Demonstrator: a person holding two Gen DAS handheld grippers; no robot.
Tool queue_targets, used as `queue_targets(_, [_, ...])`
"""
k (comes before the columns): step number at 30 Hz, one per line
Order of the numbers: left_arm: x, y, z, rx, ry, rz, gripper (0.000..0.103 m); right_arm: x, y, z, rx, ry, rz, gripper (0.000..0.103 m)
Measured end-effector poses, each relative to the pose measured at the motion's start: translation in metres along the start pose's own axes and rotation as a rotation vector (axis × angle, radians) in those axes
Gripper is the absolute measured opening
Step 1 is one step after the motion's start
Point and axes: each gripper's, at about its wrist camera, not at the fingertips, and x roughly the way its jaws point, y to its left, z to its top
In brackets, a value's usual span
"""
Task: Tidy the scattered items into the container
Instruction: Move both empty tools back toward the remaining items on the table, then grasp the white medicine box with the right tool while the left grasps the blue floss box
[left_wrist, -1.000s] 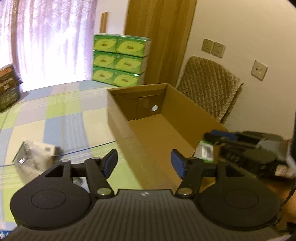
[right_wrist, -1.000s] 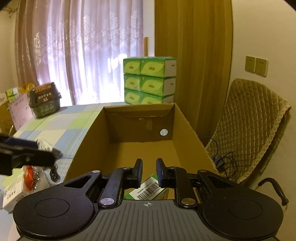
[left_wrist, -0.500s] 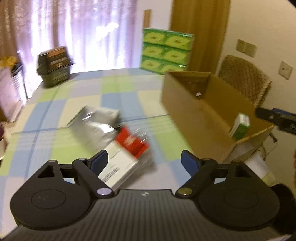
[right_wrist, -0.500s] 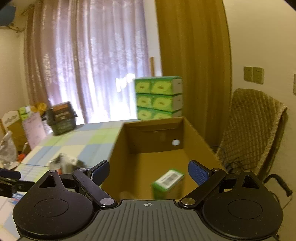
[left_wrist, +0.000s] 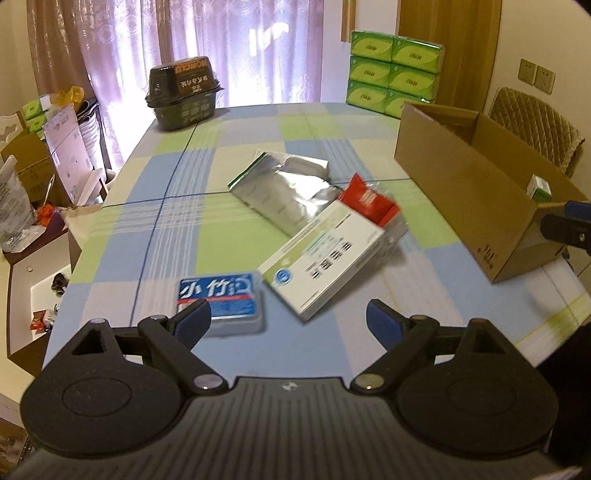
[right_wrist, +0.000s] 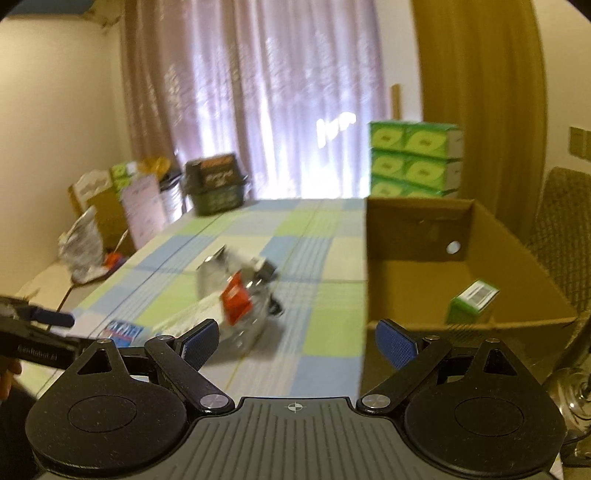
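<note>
Backlit sheer curtains (left_wrist: 221, 48) behind a checked tablecloth (left_wrist: 166, 229), quilted chair (left_wrist: 535, 125) by cream wall (left_wrist: 543, 40).

An open brown cardboard box (left_wrist: 480, 192) sits at right of the frame, a small green carton (right_wrist: 471, 300) upright inside; at centre lie a silver foil pouch (left_wrist: 284, 188), a red packet (left_wrist: 369, 199), a white flat box (left_wrist: 325, 254); lower left, a blue pack (left_wrist: 221, 295).
</note>
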Motion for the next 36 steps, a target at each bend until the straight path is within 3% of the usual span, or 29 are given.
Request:
queue_targets(17, [0.025, 0.034, -0.014, -0.012, 0.052, 0.007, 0.092, 0.039, 0.033, -0.013, -0.078, 0.125, 0.078, 0.097])
queue_targets(27, [0.050, 0.037, -0.011, 0.060, 0.068, 0.000, 0.092, 0.069, 0.043, -0.014, -0.075, 0.177, 0.108, 0.097])
queue_targets(36, [0.081, 0.051, -0.006, 0.015, 0.096, 0.039, 0.092, 0.090, 0.049, -0.020, -0.083, 0.221, 0.115, 0.097])
